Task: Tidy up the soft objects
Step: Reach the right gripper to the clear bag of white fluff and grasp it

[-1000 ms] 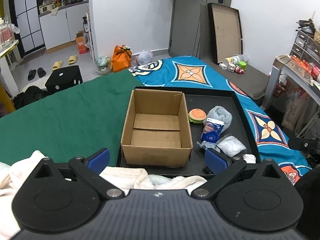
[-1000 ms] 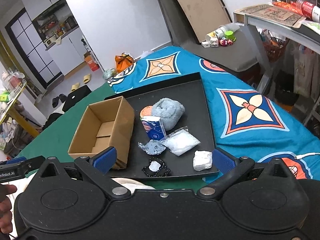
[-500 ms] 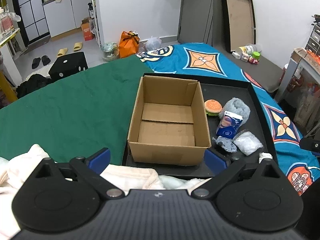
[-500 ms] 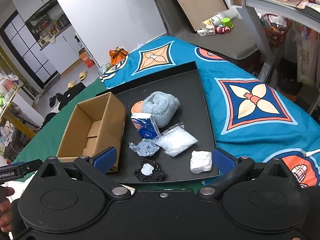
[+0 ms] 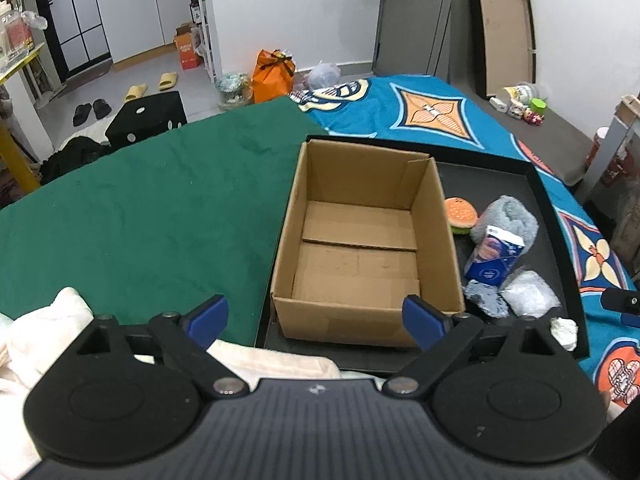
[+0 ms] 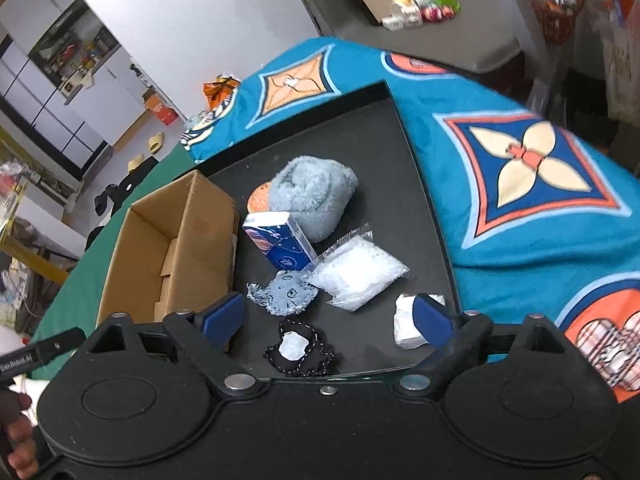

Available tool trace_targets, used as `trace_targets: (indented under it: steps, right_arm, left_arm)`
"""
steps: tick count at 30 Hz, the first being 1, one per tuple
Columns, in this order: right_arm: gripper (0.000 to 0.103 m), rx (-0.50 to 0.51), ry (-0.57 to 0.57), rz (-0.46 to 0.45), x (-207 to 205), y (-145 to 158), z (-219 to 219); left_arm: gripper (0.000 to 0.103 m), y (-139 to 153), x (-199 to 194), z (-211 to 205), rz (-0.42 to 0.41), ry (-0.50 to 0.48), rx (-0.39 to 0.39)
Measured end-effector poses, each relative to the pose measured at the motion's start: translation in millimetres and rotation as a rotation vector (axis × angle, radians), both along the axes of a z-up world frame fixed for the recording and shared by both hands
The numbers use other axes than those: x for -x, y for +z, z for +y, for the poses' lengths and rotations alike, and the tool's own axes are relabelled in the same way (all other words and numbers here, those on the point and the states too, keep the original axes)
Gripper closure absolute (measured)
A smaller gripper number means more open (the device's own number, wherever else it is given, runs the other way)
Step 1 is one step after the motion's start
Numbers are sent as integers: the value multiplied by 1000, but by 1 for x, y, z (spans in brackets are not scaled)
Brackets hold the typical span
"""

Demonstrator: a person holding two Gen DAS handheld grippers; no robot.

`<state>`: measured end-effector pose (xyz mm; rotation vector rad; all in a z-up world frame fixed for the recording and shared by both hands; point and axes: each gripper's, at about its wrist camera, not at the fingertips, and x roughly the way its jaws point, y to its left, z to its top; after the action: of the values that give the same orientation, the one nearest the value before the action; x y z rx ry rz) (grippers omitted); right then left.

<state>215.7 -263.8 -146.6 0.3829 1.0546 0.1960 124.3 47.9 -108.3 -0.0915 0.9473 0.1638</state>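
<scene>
Nearest the right claw (image 6: pixel 328 316), both blue pads stand spread but are closing, and nothing is pinched: between them, on the black tray (image 6: pixel 384 152), lies the black beaded pouch (image 6: pixel 299 347) with a pale patch at its middle. The crumpled white wad (image 6: pixel 405 328) sits just behind the right-hand pad, partly hidden by it. My judgement is that the pouch is the likely first pick, since it lies straight ahead and below this claw; its long axis cannot be made out.

Further on come the grey-blue patterned cloth (image 6: pixel 285 292) and the clear packet of white filling (image 6: pixel 360 270), touching each other. Behind them the blue tissue pack (image 6: pixel 280 242) leans on the fluffy grey-blue bundle (image 6: pixel 314 196), with the burger-shaped plush (image 6: pixel 258 200) tucked at its far side.

The left claw (image 5: pixel 316 316) is likewise spread, closing, and pinching nothing. It hangs over the near wall of the cardboard box (image 5: pixel 360 240), which is empty and runs lengthwise away from it. The soft things lie to the box's right, so the right hand is nearer them, the left nearer the box.

A strip at the right view's lower left reads roughly "GenRobot.AI". The tissue pack's print is too small to read
</scene>
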Motion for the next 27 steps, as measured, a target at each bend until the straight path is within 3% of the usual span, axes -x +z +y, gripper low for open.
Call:
trace_targets:
  steps: [9,17,27]
  right_arm:
    - [37,-27,-39,59,-25,-30,3]
    - [39,-34,-103,100,-42,-55,1]
    - [39,-31,-160,155,-59,-81,1]
  left_arm:
    - [28,-27,-26,8,49,19,-4]
    - [39,-47,-44,14,81,40,-2]
    - [44,-66,-54,14,115,49,-24]
